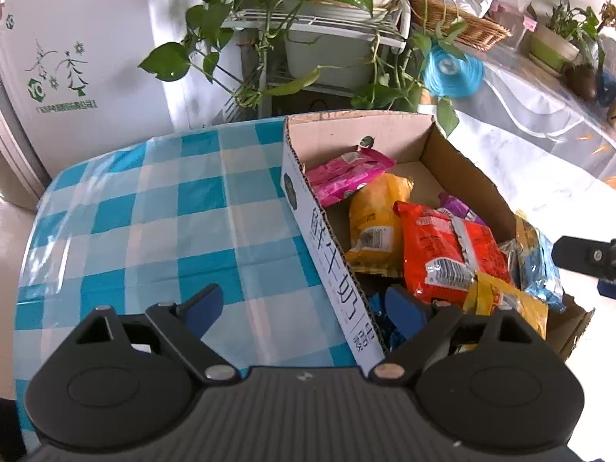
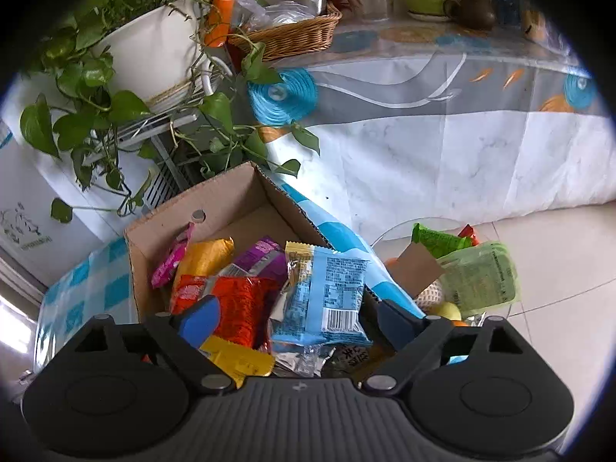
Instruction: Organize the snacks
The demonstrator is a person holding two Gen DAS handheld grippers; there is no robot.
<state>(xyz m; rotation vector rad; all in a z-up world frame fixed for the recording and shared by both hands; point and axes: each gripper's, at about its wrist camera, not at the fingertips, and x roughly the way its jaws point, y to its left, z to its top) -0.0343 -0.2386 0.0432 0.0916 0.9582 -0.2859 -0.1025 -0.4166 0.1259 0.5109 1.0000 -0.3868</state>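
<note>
A cardboard box [image 1: 331, 258] stands on the blue checked tablecloth [image 1: 154, 223] and holds several snack packets: pink [image 1: 346, 177], yellow [image 1: 375, 223], red [image 1: 446, 254] and light blue [image 1: 539, 265]. My left gripper [image 1: 304, 304] is open and straddles the box's left wall near its front corner, one finger outside, one inside. My right gripper [image 2: 298, 317] is open above the box [image 2: 231, 208], with the light blue packet [image 2: 331, 292] lying between its fingers, not clamped. The red packet [image 2: 242, 304] and a yellow one [image 2: 235, 358] lie below it.
A potted vine on a white rack [image 1: 308, 38] stands behind the table. A wicker basket [image 2: 292, 34] sits on a draped bench. Right of the table, a glass stand [image 2: 481, 281] holds green packets and fruit. My right gripper's tip shows in the left wrist view [image 1: 585, 254].
</note>
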